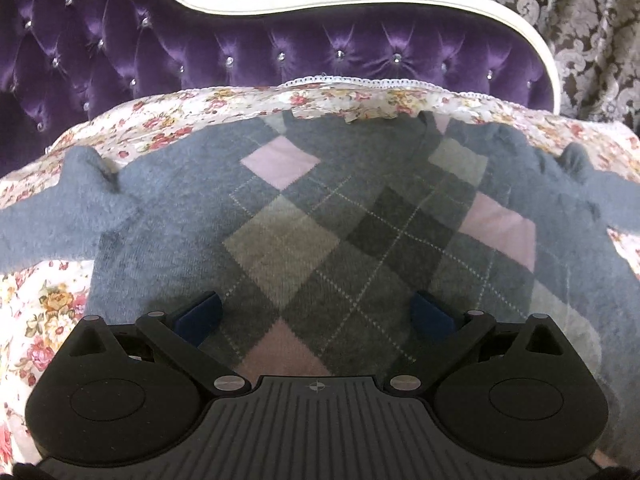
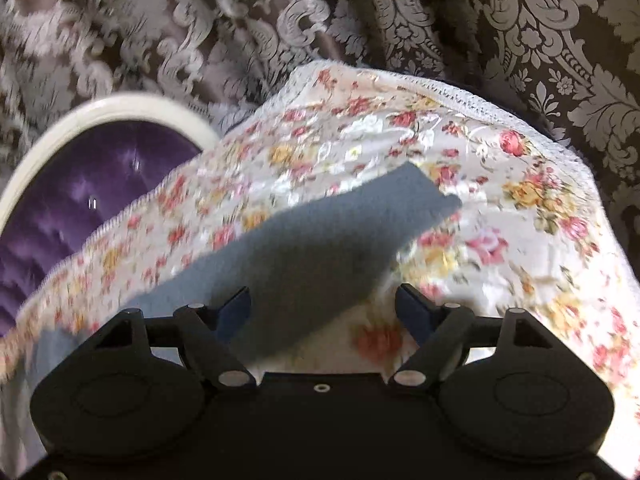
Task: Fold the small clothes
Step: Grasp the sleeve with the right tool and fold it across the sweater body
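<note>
A small grey sweater (image 1: 320,216) with pink, light grey and dark grey diamonds lies flat on a floral bedspread (image 1: 48,312), both sleeves spread out to the sides. My left gripper (image 1: 316,314) is open and hovers over the sweater's lower body, with nothing between the fingers. In the right wrist view one grey sleeve (image 2: 320,240) lies across the floral bedspread (image 2: 500,240), its cuff pointing up and to the right. My right gripper (image 2: 322,306) is open just above the sleeve, the fabric running between the blue pads (image 2: 236,308). This view is blurred by motion.
A purple tufted headboard (image 1: 240,52) with a white frame stands behind the bed; it also shows in the right wrist view (image 2: 80,200). A brown curtain with a silver pattern (image 2: 400,20) hangs beyond. The bedspread's lace edge (image 2: 480,108) marks the bed's edge.
</note>
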`<state>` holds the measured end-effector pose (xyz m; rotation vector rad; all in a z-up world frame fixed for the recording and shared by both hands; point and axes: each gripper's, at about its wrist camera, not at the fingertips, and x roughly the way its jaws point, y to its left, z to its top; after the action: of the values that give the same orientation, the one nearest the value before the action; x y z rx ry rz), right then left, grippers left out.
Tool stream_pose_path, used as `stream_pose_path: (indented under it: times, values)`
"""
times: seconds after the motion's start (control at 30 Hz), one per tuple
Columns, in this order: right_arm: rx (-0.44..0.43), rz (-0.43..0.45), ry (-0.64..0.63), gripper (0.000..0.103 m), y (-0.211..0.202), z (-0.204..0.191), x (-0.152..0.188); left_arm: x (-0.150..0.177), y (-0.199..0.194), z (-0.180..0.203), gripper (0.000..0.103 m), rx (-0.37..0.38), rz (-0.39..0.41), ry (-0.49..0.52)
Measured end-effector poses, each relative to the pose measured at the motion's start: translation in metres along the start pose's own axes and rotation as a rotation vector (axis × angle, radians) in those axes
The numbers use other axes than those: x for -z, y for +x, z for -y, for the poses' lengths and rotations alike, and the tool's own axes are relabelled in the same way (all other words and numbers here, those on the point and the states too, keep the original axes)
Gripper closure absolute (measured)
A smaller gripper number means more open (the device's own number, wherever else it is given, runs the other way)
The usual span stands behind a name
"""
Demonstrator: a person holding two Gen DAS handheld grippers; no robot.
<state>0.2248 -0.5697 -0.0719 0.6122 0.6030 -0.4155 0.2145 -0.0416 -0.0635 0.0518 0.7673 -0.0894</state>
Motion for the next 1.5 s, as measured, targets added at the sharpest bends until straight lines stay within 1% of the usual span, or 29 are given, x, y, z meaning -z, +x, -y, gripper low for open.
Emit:
stream_pose_path:
  times: [0.17,0.2,0.23,0.27,0.3,0.33,0.37,0.43,0.63,0.73,0.77,0.8,0.9,0.97,1.03,1.13,1.2,1.33,1.5]
  values:
    - [-0.058,0.043,0.112,0.023,0.014,0.018,-0.015,0.002,0.001,0.000,0.000,-0.001,0.006,-0.006]
    - [-0.057,0.049,0.123,0.030,0.016,0.020,-0.018,0.002,0.001,0.001,0.000,-0.002,0.005,-0.006]
    - [-0.047,0.051,0.124,0.041,0.018,0.021,-0.019,0.002,0.001,0.001,0.000,-0.001,0.004,-0.007]
    - [-0.030,0.049,0.116,0.049,0.019,0.021,-0.021,0.002,0.001,0.000,0.000,-0.001,0.002,-0.007]
    - [-0.013,0.040,0.109,0.078,0.022,0.022,-0.023,0.002,0.001,0.000,0.000,0.000,0.001,-0.008]
    - [-0.015,0.028,0.115,0.091,0.023,0.024,-0.024,0.001,0.001,0.000,0.000,0.000,0.000,-0.008]
    - [-0.027,0.026,0.134,0.092,0.023,0.027,-0.023,0.000,0.001,0.000,0.000,0.001,-0.003,-0.009]
    - [-0.023,0.041,0.138,0.092,0.016,0.028,-0.023,-0.002,0.001,-0.001,0.000,0.004,-0.012,-0.012]
    - [0.019,0.110,0.054,0.092,-0.033,0.026,-0.022,-0.009,0.000,-0.002,0.002,0.007,-0.039,-0.022]
    - [0.023,0.114,0.024,0.092,-0.048,0.027,-0.025,-0.013,-0.006,-0.003,0.003,0.008,-0.035,-0.032]
    - [0.025,0.115,0.013,0.092,-0.051,0.024,-0.027,-0.015,-0.010,-0.003,0.003,0.007,-0.028,-0.032]
    - [0.027,0.119,0.002,0.092,-0.053,0.021,-0.029,-0.016,-0.014,-0.004,0.008,0.007,-0.021,-0.030]
    - [0.016,0.137,-0.050,0.092,-0.061,-0.001,-0.036,-0.021,-0.030,-0.009,0.009,0.009,-0.008,-0.029]
    - [0.000,0.149,-0.102,0.092,-0.066,-0.023,-0.040,-0.024,-0.041,-0.016,0.009,0.016,0.005,-0.041]
    - [-0.024,0.164,-0.172,0.092,-0.074,-0.054,-0.043,-0.026,-0.050,-0.025,0.009,0.016,0.010,-0.055]
    - [-0.079,0.172,-0.275,0.092,-0.084,-0.105,-0.041,-0.027,-0.062,-0.042,0.009,0.006,0.004,-0.072]
    - [-0.123,0.169,-0.355,0.092,-0.090,-0.144,-0.033,-0.025,-0.069,-0.054,0.009,0.006,0.004,-0.088]
    - [-0.229,0.156,-0.500,0.092,-0.101,-0.222,-0.004,-0.018,-0.080,-0.083,0.009,0.001,0.002,-0.130]
    - [-0.417,0.098,-0.622,0.092,-0.108,-0.314,0.053,-0.008,-0.086,-0.115,0.009,-0.027,-0.006,-0.172]
